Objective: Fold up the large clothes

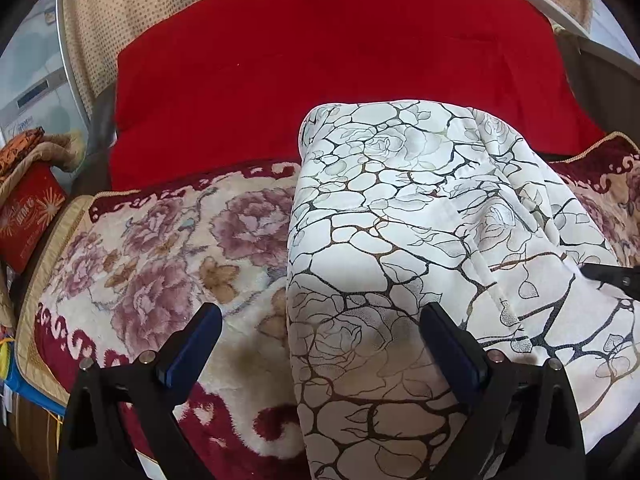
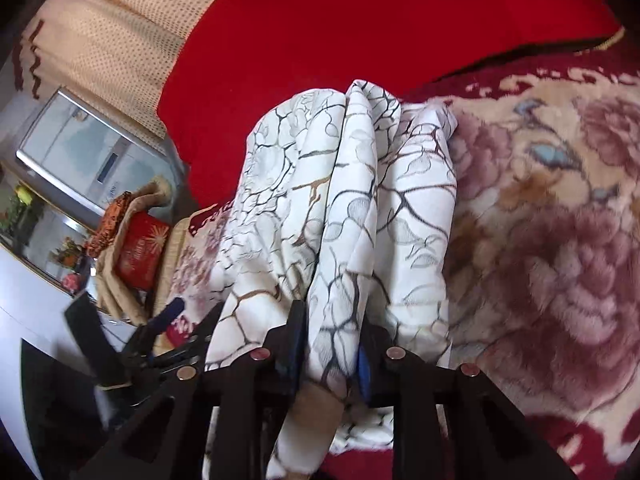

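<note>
A white garment printed with dark vein and rose lines lies folded lengthwise on a floral plush blanket. My left gripper is open just above the garment's left edge, its fingers wide apart and nothing pinched. In the right wrist view the same garment is bunched into upright folds, and my right gripper is shut on a gathered fold of it near the bottom. The left gripper shows at the lower left of that view.
A red blanket covers the back of the seat, with beige dotted fabric behind it. A red box and folded cloth sit at the left edge. A silver appliance stands beyond.
</note>
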Demonstrator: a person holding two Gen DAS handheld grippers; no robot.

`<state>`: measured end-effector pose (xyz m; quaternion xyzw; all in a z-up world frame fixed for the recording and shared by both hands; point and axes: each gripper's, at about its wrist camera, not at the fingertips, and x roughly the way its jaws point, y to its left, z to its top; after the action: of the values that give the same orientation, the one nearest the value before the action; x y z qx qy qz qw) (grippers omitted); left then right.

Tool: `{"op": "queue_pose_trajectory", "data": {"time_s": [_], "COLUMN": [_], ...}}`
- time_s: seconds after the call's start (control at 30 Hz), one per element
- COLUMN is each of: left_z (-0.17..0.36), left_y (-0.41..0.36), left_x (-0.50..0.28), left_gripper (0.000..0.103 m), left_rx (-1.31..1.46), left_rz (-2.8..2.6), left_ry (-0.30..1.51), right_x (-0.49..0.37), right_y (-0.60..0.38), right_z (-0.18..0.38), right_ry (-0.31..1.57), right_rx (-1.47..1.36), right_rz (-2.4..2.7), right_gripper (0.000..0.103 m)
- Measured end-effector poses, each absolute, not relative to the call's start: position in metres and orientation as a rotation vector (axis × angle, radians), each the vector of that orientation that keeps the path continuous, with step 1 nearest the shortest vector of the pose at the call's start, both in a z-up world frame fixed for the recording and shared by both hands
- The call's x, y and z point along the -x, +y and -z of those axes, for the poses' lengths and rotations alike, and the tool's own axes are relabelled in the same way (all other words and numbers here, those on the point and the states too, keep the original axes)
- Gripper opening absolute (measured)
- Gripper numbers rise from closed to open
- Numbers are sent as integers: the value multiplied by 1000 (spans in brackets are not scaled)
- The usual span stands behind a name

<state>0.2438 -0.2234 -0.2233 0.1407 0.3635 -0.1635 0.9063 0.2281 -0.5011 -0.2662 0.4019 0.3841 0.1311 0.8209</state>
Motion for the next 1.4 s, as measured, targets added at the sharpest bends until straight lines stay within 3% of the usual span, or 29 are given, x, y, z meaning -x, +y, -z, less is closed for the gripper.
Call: {"op": "queue_pose_trajectory", "data": {"time_s": [0.03,0.07,0.1,0.17,0.57,0.67,0.9,1.03,1.07,1.1,1.17,1.4], "left_z": [223,223,224,224,222,220,209,218,222,225,227,225], "left_y": [-223,-223,-224,-224,-219,-216,-197,-194,-194,-194,-192,-193], "left_x": [-244,-244,-244,-244,-242,-239,-234,-242,-244,-246,-248,-249], "left_gripper": [99,99,99,99,99,99,99,99,99,99,99,99], "left_rx": [-289,-290,-292,-296,-291,-298,-281,-284,-284,-279,-259,-252], "left_rz": [336,336,335,331,327,325,298,294,302,309,321,330], "left_ry": [751,752,753,753,752,739,681,734,758,781,795,778], "right_x": [-226,-224,-221,-214,-177,-175,-180,-189,-192,-196,-206,-191], "right_y": [-502,-502,-502,-499,-484,-485,-471,-460,-457,-454,-449,-444], "right_z": [264,264,263,261,243,240,237,241,243,246,254,243], "right_ry": [815,813,809,785,699,683,687,700,703,706,739,669], "right_rx": [-863,-870,-882,-911,-880,-887,-870,-813,-785,-758,-726,-630], "right_rz": [-289,-300,-315,-348,-389,-406,-414,-363,-335,-307,-283,-204], "right_gripper": [31,40,62,74,74,81,83,81,74,53,38,31]}}
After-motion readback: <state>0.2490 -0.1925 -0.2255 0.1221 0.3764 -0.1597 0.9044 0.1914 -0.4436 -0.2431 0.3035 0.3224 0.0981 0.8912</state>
